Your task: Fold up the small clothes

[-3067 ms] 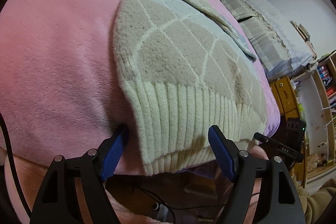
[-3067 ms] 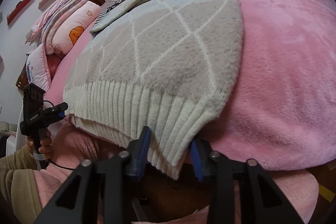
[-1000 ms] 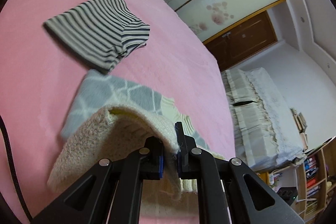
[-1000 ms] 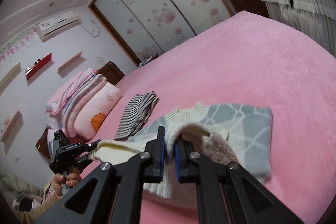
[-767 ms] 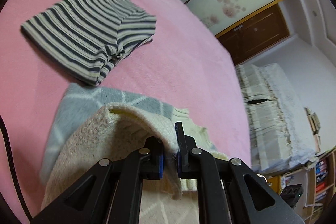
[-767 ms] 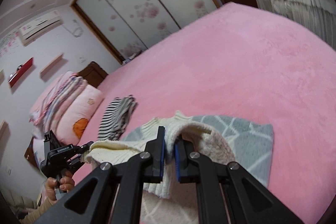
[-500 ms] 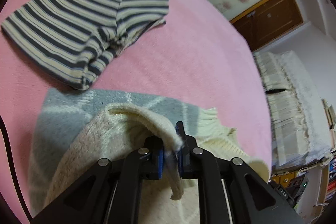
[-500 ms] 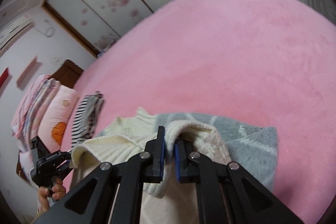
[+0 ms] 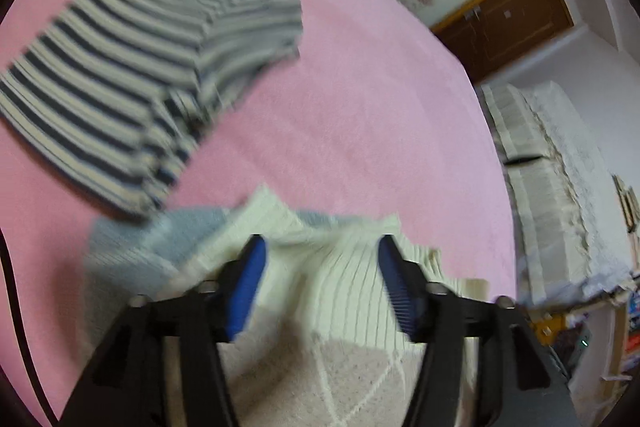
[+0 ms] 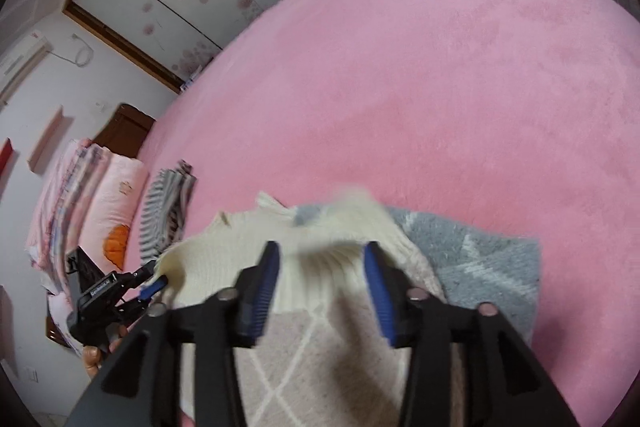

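A small knit sweater (image 9: 352, 307) with a cream ribbed hem and a beige and grey diamond pattern lies folded over on the pink bed. My left gripper (image 9: 320, 283) is open, with its blue pads (image 9: 244, 283) on either side of the ribbed hem. My right gripper (image 10: 322, 287) is open too, above the same hem (image 10: 320, 267), and the grey part of the sweater (image 10: 480, 267) shows beyond it. The left gripper also shows in the right wrist view (image 10: 154, 285), at the sweater's left corner.
A folded striped garment (image 9: 132, 75) lies on the pink blanket (image 9: 360, 107) just past the sweater; it also shows in the right wrist view (image 10: 164, 211). Stacked pink bedding (image 10: 80, 211) is at the far left. A wardrobe, a door and curtains stand around the bed.
Both grippers carried the hem up and over the sweater toward its collar, then opened and let it go. The hem now lies on the upper part of the sweater.
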